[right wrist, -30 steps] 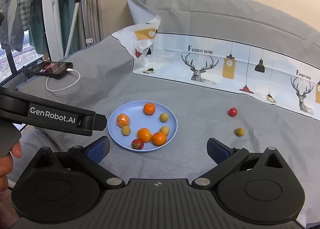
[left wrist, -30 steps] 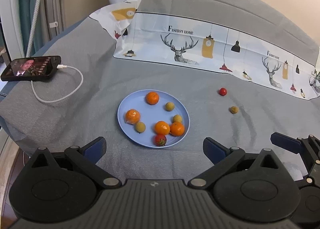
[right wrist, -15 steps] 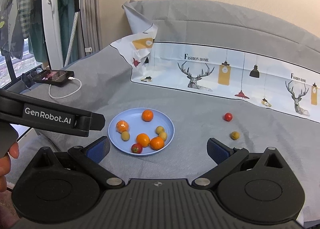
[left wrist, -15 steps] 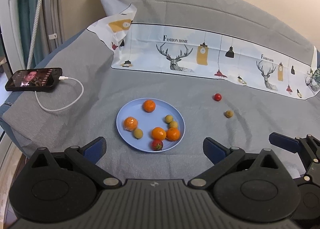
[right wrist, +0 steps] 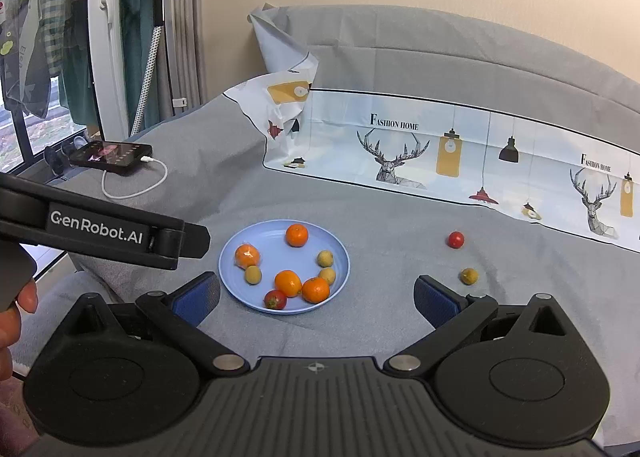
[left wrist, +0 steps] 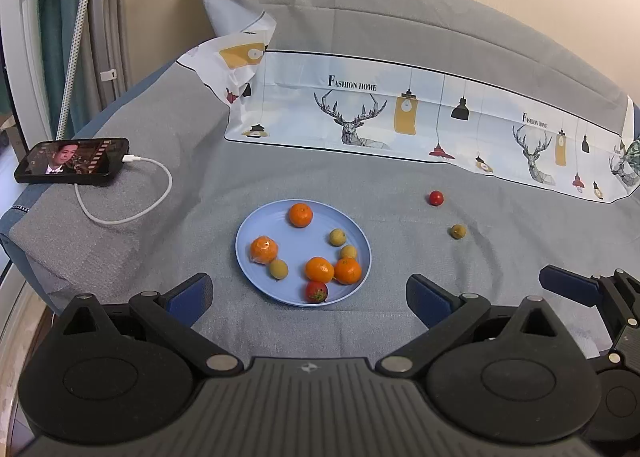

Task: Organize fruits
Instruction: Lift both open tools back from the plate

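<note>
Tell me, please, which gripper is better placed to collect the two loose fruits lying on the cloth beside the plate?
Probably the right gripper. The cherry tomato and the yellow-green fruit lie to the right of the blue plate, near its right finger. The left gripper, also open and empty, faces the plate instead.

Both the left tool [left wrist: 308,293] and the right tool [right wrist: 316,295] hang side by side, fingers spread wide, gripping nothing.

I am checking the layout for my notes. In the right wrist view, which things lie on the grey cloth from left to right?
Phone → charging cable → blue plate with fruit → red tomato → small green fruit.
</note>
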A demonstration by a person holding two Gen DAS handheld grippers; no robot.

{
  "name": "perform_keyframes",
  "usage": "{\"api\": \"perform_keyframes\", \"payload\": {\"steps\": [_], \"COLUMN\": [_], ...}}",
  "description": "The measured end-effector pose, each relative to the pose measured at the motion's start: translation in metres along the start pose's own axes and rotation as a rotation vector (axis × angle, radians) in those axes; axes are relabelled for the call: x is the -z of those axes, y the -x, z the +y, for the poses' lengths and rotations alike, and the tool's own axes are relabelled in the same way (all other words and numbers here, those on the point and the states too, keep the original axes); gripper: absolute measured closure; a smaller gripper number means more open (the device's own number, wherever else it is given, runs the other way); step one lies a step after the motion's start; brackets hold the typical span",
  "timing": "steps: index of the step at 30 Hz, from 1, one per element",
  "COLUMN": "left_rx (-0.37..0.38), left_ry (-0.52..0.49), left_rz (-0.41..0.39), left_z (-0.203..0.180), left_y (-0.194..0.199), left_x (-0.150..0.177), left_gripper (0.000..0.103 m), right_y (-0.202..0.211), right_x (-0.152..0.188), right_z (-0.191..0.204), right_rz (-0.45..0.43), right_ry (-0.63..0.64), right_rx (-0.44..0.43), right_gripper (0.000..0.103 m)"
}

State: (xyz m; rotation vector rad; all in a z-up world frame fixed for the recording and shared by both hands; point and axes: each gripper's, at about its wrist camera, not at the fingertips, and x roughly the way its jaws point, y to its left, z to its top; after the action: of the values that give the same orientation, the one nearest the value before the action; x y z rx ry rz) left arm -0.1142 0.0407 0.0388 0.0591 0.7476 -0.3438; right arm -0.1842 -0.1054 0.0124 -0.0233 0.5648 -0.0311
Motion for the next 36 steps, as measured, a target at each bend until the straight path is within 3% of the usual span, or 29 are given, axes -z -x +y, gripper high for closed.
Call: {"api": "perform_keyframes", "payload": {"steps": [36], "left_rx": [-0.025], "left_ry": [-0.015], "left_rz": [0.072], "left_z": [-0.004], "left_y": [-0.030], "left_x": [-0.004], "left_gripper": [0.000], "right_y": [-0.023], "right_x": [0.002], "right_z": [-0.011], "right_rz": [0.058], "right_ry": [-0.050], "right_rx": [0.000], "right_gripper": [0.001]}}
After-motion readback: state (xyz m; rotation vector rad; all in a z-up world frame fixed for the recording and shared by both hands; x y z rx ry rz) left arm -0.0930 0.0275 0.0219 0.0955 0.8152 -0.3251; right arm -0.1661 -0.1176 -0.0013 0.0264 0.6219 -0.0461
